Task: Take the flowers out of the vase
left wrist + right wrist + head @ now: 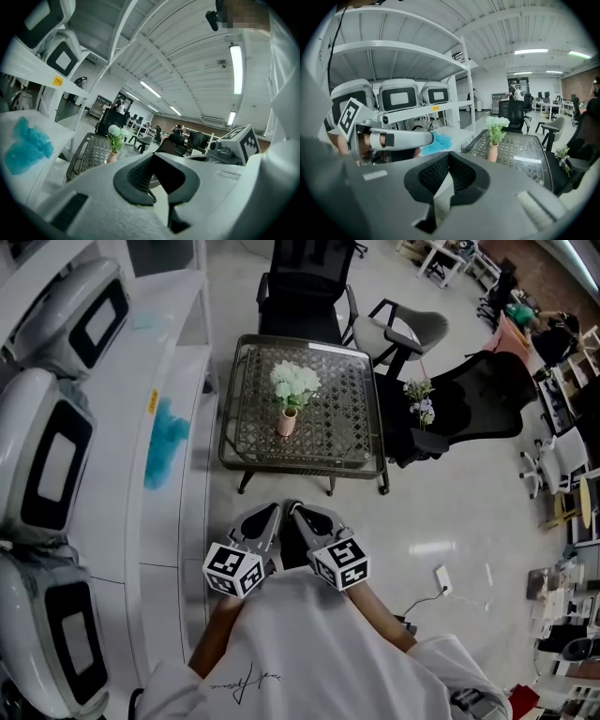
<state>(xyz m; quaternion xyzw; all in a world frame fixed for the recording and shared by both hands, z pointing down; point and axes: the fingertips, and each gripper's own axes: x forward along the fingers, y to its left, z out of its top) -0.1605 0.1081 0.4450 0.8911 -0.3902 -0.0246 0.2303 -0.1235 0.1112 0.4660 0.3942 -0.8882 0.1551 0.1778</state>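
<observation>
Left hand-held gripper (273,512) closed — flowers (295,381) in tapered vase (287,421).

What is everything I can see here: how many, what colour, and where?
flowers: one bunch, white with green leaves, in the vase
vase: one, pink, on the table
table: one, dark woven top, ahead on the floor
chairs: three near the table, two black, one grey
small bouquet: one, pale purple, on the black chair right of the table
cloth: one, blue, on the shelf
shelf: one, white, at left
machines: three, white with dark screens, far left
left gripper: one, grey, fingers shut, empty
right gripper: one, grey, fingers shut, empty
</observation>
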